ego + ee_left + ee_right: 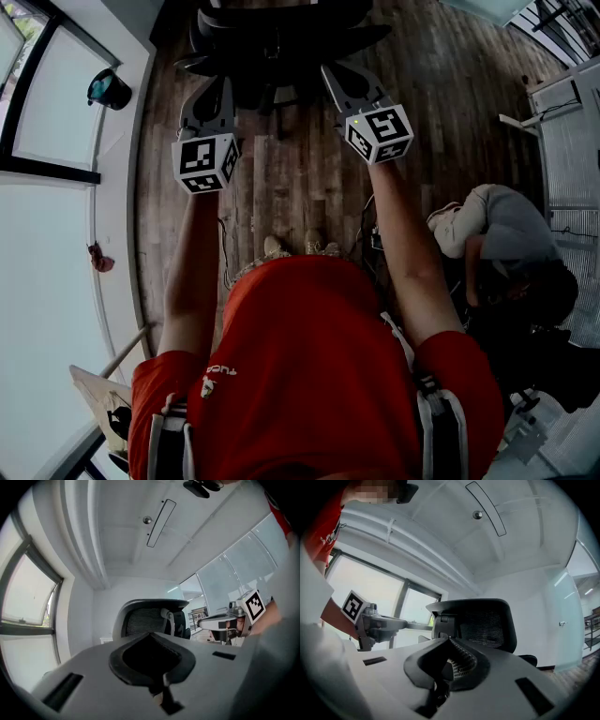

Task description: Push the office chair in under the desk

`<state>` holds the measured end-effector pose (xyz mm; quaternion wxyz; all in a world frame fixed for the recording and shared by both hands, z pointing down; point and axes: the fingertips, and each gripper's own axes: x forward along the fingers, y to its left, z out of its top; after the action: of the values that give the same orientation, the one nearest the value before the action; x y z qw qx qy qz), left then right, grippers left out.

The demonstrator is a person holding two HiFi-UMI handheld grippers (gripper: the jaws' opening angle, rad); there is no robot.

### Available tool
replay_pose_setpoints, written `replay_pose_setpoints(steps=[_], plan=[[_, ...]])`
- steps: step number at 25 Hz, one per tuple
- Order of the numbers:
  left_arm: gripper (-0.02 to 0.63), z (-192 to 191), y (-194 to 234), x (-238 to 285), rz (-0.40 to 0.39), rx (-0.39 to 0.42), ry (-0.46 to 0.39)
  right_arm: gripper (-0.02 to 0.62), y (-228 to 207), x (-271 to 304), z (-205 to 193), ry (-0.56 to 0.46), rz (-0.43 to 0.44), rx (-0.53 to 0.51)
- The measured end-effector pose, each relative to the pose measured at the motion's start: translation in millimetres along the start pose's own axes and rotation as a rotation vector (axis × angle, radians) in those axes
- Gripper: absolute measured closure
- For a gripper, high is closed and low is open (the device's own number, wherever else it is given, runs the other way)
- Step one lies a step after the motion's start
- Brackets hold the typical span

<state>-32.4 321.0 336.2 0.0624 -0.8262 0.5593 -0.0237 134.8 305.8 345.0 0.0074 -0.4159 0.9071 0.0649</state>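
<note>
two grippers reached forward in the head view, the left gripper (217,92) in the upper middle-left of the frame and the right gripper (339,82) beside it to the right, each at the end of a bare forearm (192,272). both pointed up-frame at the black office chair (281,37), which filled the top centre above the wooden floor (441,112). their tips lay at the chair's near edge; whether they touched it could not be told. a second person (497,234) crouched at the right edge, well apart from the chair. no desk could be picked out for sure; the white surface (56,281) down the left side might have been one.

in the left gripper view the jaws were clenched together with nothing between them. the chair's mesh backrest (149,617) rose just beyond their tip in the middle of the frame, and the right gripper (220,619) lay level at the right.

in the right gripper view the jaws were likewise closed and empty. the backrest stood above them at centre-right, with windows (379,592) at the left.

the step in hand looked like the approach, with both closed tips lined up on the chair back and the push not yet begun. the next move would call for firm, even contact on both sides of the backrest. a straight, level shove should then keep the chair rolling true and not swivelling.
</note>
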Motion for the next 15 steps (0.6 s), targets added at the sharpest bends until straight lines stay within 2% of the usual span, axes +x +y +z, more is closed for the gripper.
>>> replay_pose_setpoints(steps=[10, 12, 15], plan=[[0.597, 1.3, -8.0, 4.3, 0.015, 0.022, 0.005, 0.569, -9.0, -5.3, 5.0, -0.041, 0.03, 0.019], [0.595, 1.7, -11.0, 5.9, 0.015, 0.05, 0.016, 0.569, -13.3, -6.1, 4.8, -0.04, 0.044, 0.008], [0.594, -1.8, -14.4, 9.9, 0.011, 0.148, 0.066, 0.568, -21.4, -6.7, 2.0, -0.016, 0.08, -0.035]])
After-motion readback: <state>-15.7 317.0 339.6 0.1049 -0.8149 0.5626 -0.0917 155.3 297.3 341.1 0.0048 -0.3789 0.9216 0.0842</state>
